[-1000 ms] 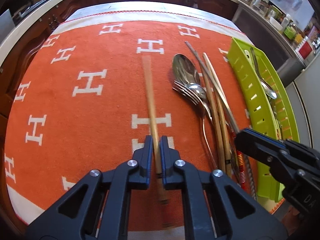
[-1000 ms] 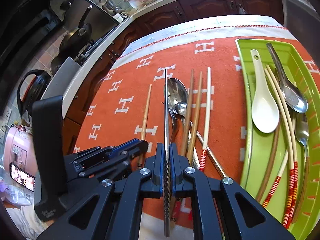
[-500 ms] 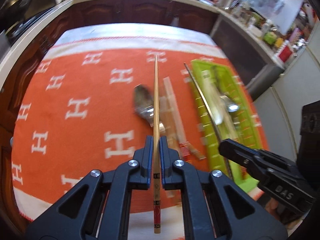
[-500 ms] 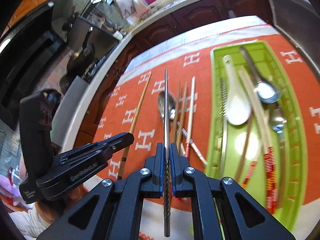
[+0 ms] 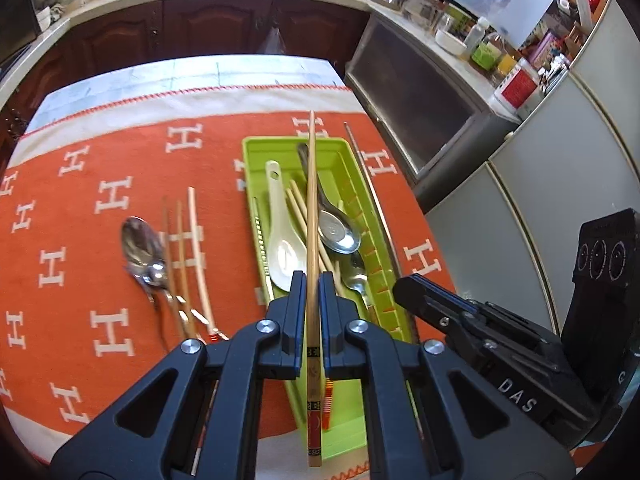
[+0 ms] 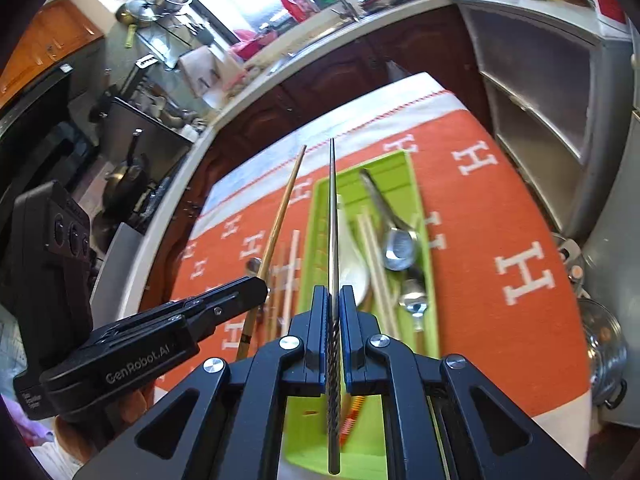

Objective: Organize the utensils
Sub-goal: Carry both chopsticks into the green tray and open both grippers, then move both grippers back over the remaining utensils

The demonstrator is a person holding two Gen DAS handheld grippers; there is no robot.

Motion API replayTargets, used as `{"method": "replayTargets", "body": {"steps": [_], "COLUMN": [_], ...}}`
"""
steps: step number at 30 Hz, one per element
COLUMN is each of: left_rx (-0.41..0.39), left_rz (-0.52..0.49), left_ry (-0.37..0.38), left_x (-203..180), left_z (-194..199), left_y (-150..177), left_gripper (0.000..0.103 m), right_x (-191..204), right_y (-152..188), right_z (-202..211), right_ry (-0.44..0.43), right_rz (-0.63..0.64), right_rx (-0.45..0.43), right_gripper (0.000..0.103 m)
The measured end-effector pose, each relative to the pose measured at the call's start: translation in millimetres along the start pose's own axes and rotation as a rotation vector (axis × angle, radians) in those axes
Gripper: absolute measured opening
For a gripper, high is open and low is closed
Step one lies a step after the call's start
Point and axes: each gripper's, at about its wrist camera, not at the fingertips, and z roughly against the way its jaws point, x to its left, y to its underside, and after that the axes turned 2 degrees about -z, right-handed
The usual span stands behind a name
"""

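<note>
My left gripper (image 5: 313,280) is shut on a wooden chopstick (image 5: 312,200) and holds it lengthwise above the green utensil tray (image 5: 256,152). My right gripper (image 6: 333,294) is shut on a metal chopstick (image 6: 332,216), also raised over the tray (image 6: 320,208). The metal chopstick shows in the left wrist view (image 5: 368,184) along the tray's right edge. The tray holds a white ceramic spoon (image 5: 280,240), metal spoons (image 5: 338,232) and several chopsticks. The left gripper with its wooden chopstick (image 6: 280,224) shows at the left of the right wrist view.
On the orange H-patterned cloth (image 5: 100,240), left of the tray, lie a metal spoon (image 5: 138,240), a fork and several chopsticks (image 5: 188,256). Dark cabinets (image 5: 180,28) stand beyond the table. A grey appliance (image 5: 420,92) and a steel pot (image 6: 604,344) are to the right.
Both grippers lifted their chopsticks off the cloth and moved right, from over the loose utensils to above the green tray.
</note>
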Motion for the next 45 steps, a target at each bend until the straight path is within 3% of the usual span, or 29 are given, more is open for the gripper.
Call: {"method": "replayTargets", "body": {"steps": [8,10,13,14,16,17,29,33,37,45], "left_rx": [0.054,0.049,0.042,0.039,0.024,0.015,-0.087,-0.116,-0.130,-0.136], "left_rz": [-0.034,-0.037,-0.043,-0.048,-0.055,-0.055,-0.060,-0.059,-0.047,0.009], "left_ry": [-0.018,-0.036,-0.053,-0.060,-0.084,-0.094,-0.186,-0.202,-0.206,-0.213], "left_x": [-5.6,-3.1,4.0,6.7,13.1,16.3,51.3,59.7,68.7,100.7], "left_z": [-23.4,-21.8,-16.3,-13.4,-5.8,-1.9,55.4,70.0,80.9,88.0], "left_y": [10.9,14.2,19.1,21.2,25.8,27.8,44.9,50.0,55.2,64.2], "left_gripper": [0.005,0.005,0.012,0.016,0.034,0.037,0.039,0.040,0.042,0.053], "right_x": [-25.9,-23.6,-21.5,-20.8,-17.9,-15.0,29.1,46.2,62.8,91.3], "right_y": [-5.6,-2.8,0.6,1.4,3.4,4.7,22.4,26.4,29.2,37.6], "right_z": [-18.8,-25.5,-27.0,-26.0,-25.6,-25.7,-25.9,-23.6,-19.8,-29.6], "right_ry": [0.033,0.037,0.044,0.043,0.040,0.036,-0.010,-0.017,-0.017,-0.012], "right_rz": [-0.021,-0.025,-0.023,-0.016,-0.004,-0.004,0.077,0.112,0.147,0.202], "right_rx": [0.057,0.055,0.034,0.022,0.014,0.014,0.051,0.054,0.046,0.065], "right_gripper": [0.010,0.023,0.031,0.031,0.032,0.032,0.032,0.038,0.038,0.038]}}
